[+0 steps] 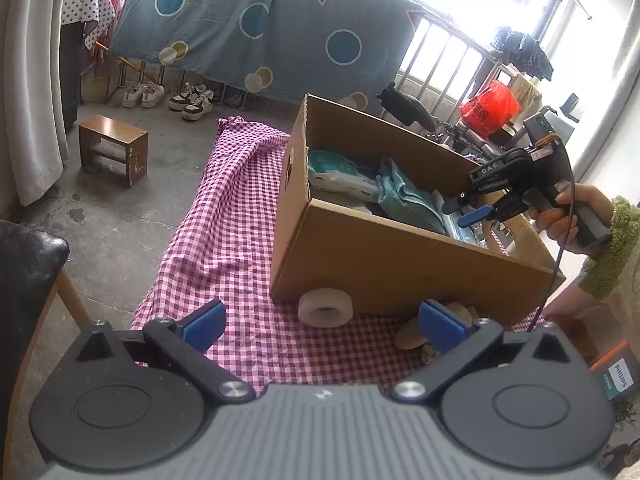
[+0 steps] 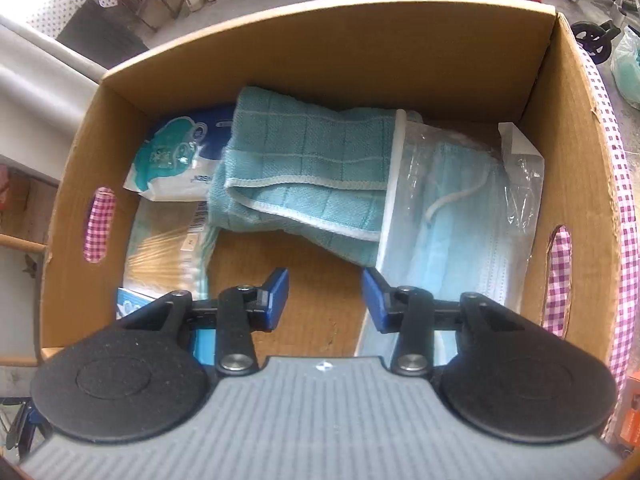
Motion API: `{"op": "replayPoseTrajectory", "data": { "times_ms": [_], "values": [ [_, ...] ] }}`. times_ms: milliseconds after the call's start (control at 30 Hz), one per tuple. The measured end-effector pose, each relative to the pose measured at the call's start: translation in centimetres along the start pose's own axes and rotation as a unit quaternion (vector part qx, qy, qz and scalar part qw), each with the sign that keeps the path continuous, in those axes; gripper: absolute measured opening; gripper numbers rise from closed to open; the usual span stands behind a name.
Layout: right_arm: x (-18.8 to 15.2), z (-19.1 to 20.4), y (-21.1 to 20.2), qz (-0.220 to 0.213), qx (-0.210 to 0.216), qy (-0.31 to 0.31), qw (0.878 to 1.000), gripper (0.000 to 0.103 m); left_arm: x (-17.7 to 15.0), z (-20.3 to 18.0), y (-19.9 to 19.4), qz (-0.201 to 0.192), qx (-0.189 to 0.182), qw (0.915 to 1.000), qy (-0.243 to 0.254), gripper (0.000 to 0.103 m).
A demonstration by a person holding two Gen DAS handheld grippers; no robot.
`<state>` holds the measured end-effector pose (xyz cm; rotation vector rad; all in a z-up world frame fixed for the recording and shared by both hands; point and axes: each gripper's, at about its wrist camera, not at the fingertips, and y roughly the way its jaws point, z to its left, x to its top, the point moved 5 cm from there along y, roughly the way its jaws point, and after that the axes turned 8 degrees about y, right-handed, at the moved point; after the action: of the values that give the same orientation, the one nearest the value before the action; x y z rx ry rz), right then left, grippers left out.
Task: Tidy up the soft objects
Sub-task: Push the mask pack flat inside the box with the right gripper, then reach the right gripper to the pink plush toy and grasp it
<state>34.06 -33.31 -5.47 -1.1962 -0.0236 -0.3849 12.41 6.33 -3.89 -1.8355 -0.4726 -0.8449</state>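
An open cardboard box (image 1: 400, 256) (image 2: 320, 40) stands on a pink checked cloth (image 1: 224, 240). Inside it lie a folded teal towel (image 2: 308, 160) (image 1: 404, 196), a clear bag of blue face masks (image 2: 460, 208), a wipes pack (image 2: 176, 160) and a flat wrapped pack (image 2: 168, 248). My right gripper (image 2: 325, 284) (image 1: 468, 210), held by a hand in a green sleeve, hangs open over the box's bare floor, with nothing between its fingers. My left gripper (image 1: 322, 322) is open low over the cloth in front of the box, facing a white tape roll (image 1: 325, 307).
Some beige, shell-like pieces (image 1: 412, 334) lie by my left gripper's right finger. A wooden stool (image 1: 114, 148) and shoes (image 1: 192, 100) stand on the concrete floor at the left, a dark chair (image 1: 28, 264) nearer. A Philips box (image 1: 618, 372) sits at the right.
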Motion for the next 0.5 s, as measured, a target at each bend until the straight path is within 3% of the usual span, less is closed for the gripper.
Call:
{"op": "replayPoseTrajectory", "data": {
  "times_ms": [67,167,333,500],
  "values": [
    [-0.8,1.3,-3.0,-0.027,0.047,-0.008,0.999,0.056,-0.1,-0.1,-0.1,0.0,-0.002,1.0,-0.002,0.103],
    [-2.8,3.4,-8.8,-0.065,0.137,-0.023,0.988,0.062,-0.1,-0.6,-0.2,-0.003,-0.007,1.0,0.001,0.103],
    [-7.2,6.4,-18.4,-0.134,0.258,-0.055,0.955,0.074,0.3,-2.0,-0.4,-0.016,-0.019,0.9996,0.015,0.103],
    [-13.6,6.5,-27.2,-0.206,0.335,-0.085,0.916,0.081,0.2,-4.0,0.1,-0.002,-0.043,0.9986,0.031,0.103]
  ]
}}
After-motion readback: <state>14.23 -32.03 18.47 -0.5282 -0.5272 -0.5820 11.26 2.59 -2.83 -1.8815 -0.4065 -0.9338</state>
